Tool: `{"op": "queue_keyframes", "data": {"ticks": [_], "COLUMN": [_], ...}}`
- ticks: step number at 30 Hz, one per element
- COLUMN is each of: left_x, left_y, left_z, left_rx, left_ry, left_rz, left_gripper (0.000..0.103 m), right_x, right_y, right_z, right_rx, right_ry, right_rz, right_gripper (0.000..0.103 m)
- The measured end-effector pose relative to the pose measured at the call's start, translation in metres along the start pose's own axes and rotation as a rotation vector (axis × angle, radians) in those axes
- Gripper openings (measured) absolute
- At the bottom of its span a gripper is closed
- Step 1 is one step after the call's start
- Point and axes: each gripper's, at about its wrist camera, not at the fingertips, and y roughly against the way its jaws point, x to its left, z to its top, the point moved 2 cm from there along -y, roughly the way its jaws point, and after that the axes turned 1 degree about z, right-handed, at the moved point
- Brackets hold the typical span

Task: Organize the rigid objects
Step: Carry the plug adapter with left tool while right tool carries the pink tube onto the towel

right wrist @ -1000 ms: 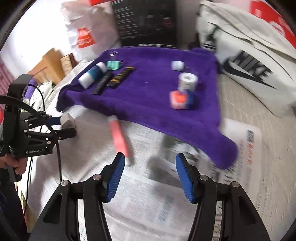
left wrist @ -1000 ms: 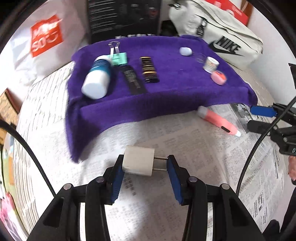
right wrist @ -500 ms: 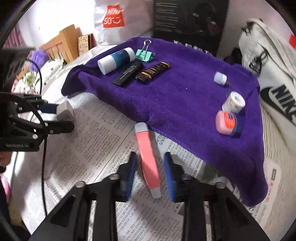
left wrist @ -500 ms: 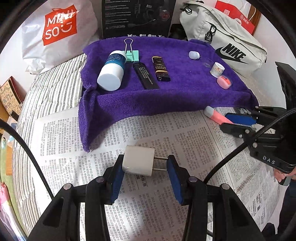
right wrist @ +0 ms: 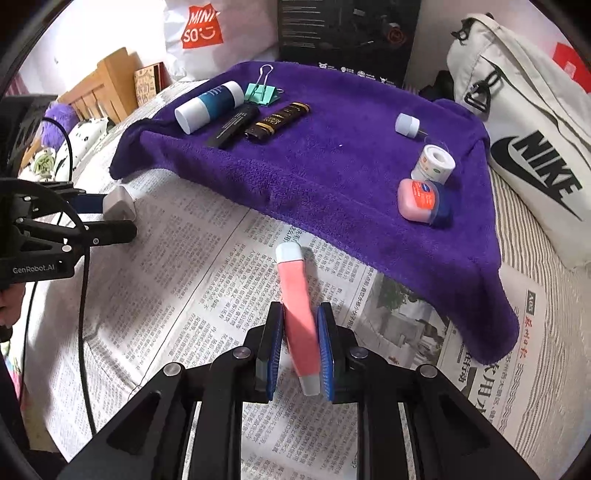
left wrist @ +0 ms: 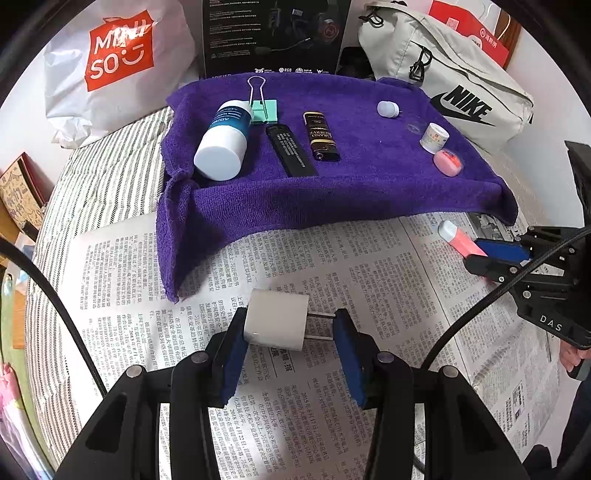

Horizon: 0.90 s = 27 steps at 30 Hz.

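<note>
My left gripper [left wrist: 291,332] is shut on a white plug adapter [left wrist: 276,319], one pad on its body and the other on its prongs, above the newspaper [left wrist: 332,266]. My right gripper [right wrist: 300,343] is shut on a pink tube with pale caps [right wrist: 298,314], which is tilted over the newspaper [right wrist: 192,295]. The purple towel [left wrist: 369,184] holds a white and blue bottle [left wrist: 223,142], a green binder clip [left wrist: 263,110], a black stick [left wrist: 290,149], a dark lighter [left wrist: 320,136], a small white cap [left wrist: 388,109], a white jar [left wrist: 434,137] and a pink tin [left wrist: 447,162].
A white Miniso bag [left wrist: 110,66], a black box [left wrist: 273,33] and a grey Nike bag [left wrist: 450,81] stand behind the towel. A wooden frame [right wrist: 99,88] lies at the far left. Striped bedding [left wrist: 99,184] surrounds the newspaper.
My right gripper moved over the pink tube, closed its jaws on it and tilted it off the paper. The left gripper kept hold of the adapter in the same place.
</note>
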Motion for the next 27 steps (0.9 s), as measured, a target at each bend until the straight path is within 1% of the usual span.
{"op": "queue_keyframes", "data": {"ticks": [5, 9, 14, 20, 27], "left_x": [0.000, 0.002, 0.006, 0.001, -0.006], "left_y": [-0.001, 0.000, 0.009, 0.023, 0.023], "left_z": [0.000, 0.000, 0.001, 0.006, 0.009], "left_rx": [-0.002, -0.001, -0.012, -0.030, -0.023], "left_ry": [0.008, 0.023, 0.045, 0.029, 0.017], "left_rz": [-0.002, -0.011, -0.023, -0.023, -0.022], "left_gripper": [0.044, 0.044, 0.044, 0.044, 0.044], "right_x": [0.006, 0.001, -0.002, -0.009, -0.011], "right_y": [-0.002, -0.001, 0.015, 0.031, 0.008], "right_z": [0.002, 0.003, 0.001, 0.002, -0.006], "right_rx": [-0.010, -0.007, -0.033, -0.059, 0.010], "right_ry": [0.032, -0.002, -0.021, -0.034, -0.033], "right_rz": [-0.013, 0.014, 0.043, 0.041, 0.050], "right_gripper": [0.018, 0.017, 0.017, 0.017, 0.017]}}
